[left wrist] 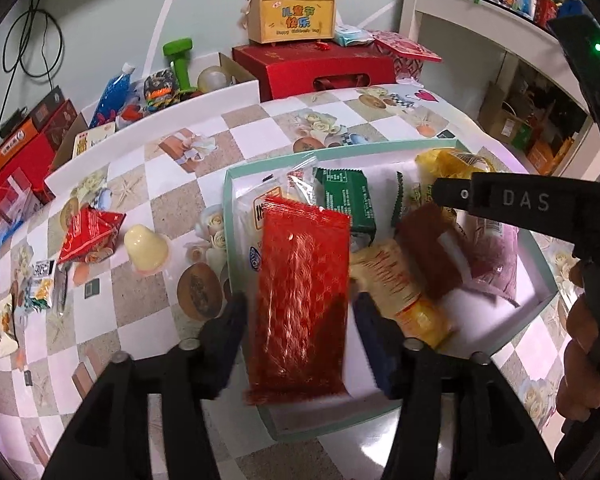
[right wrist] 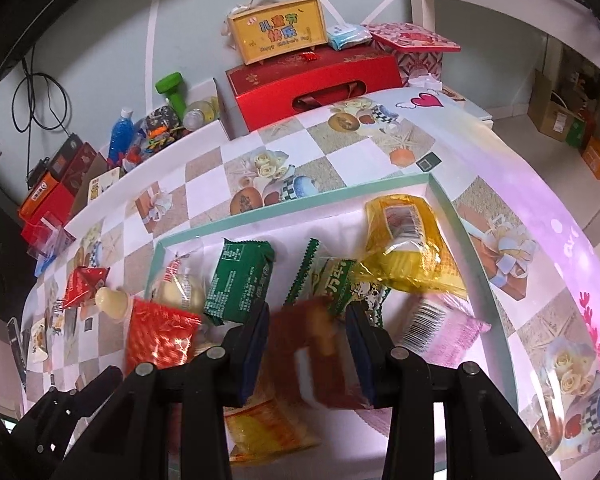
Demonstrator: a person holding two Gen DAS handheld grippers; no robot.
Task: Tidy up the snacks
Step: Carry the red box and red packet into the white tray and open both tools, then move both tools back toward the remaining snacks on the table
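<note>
A shallow white tray with a mint-green rim (left wrist: 540, 296) (right wrist: 292, 204) holds several snack packets. My left gripper (left wrist: 300, 308) is open, its jaws wide on either side of a long red packet (left wrist: 302, 300) over the tray's near left corner; the packet looks blurred. My right gripper (right wrist: 308, 344) is open around a brown-red packet (right wrist: 324, 360), also blurred; the same packet shows in the left wrist view (left wrist: 428, 248). In the tray lie a green packet (right wrist: 238, 280), a yellow bag (right wrist: 412, 248), a pink packet (right wrist: 444, 332) and an orange-yellow packet (right wrist: 268, 428).
On the checkered tablecloth left of the tray lie a red triangular packet (left wrist: 88, 236), a pale pear-shaped jelly cup (left wrist: 146, 248) and small packets (left wrist: 40, 284). Red gift boxes (left wrist: 316, 68), a yellow box (left wrist: 290, 16), a green dumbbell (left wrist: 178, 60) stand beyond the table.
</note>
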